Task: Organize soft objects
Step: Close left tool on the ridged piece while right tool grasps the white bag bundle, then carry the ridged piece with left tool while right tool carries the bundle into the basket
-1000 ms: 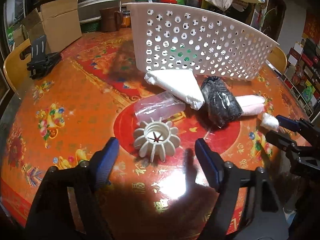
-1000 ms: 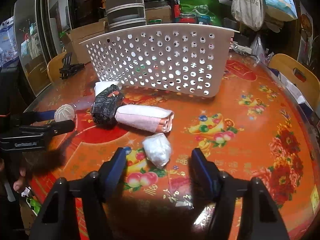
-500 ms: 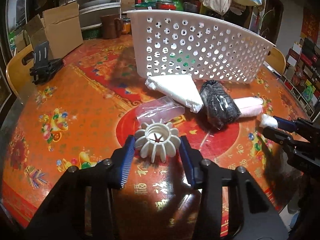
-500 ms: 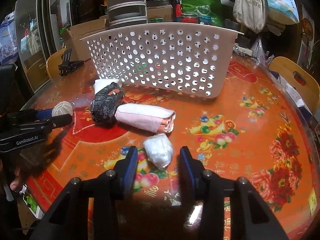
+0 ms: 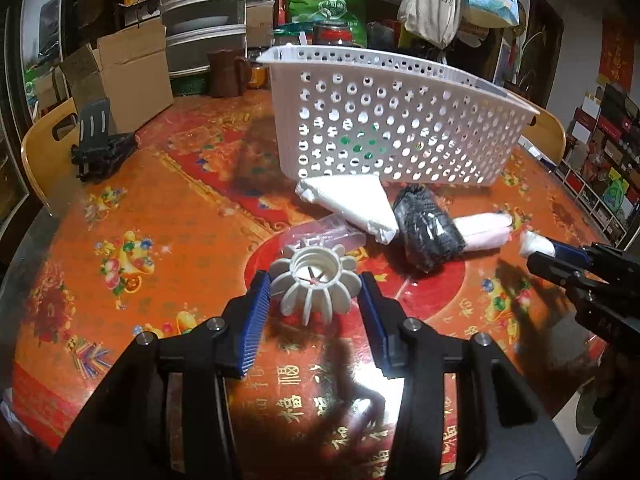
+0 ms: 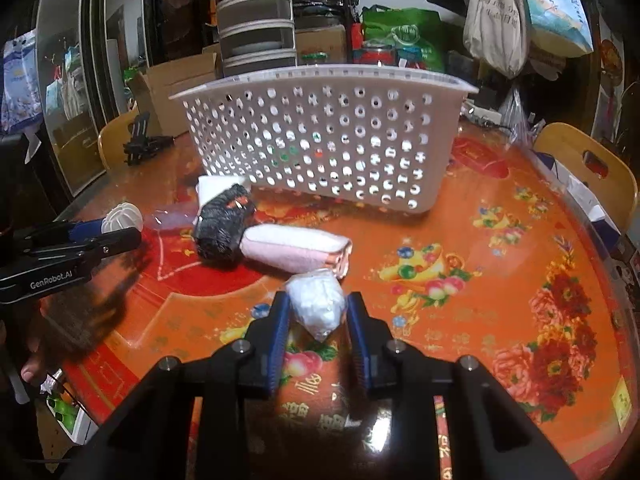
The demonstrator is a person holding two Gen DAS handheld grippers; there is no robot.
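My left gripper (image 5: 314,294) is shut on a white ribbed round object (image 5: 314,282) on the table; it also shows in the right wrist view (image 6: 122,218). My right gripper (image 6: 316,314) is shut on a small white crumpled bag (image 6: 318,306), which also shows in the left wrist view (image 5: 534,242). Beyond lie a black mesh bundle (image 5: 426,226), a pink rolled towel (image 6: 294,248), a white folded cloth (image 5: 352,200) and a clear plastic bag (image 5: 324,232). A white perforated basket (image 5: 392,128) stands behind them.
The round table (image 5: 160,208) has a red and orange patterned cover. A black stand (image 5: 98,142) and a cardboard box (image 5: 128,72) are at the far left. Wooden chairs (image 6: 588,164) stand at the table's edges. Shelves and bags fill the background.
Both grippers moved forward and closed: the left around the white ribbed object, the right around the small white bag.
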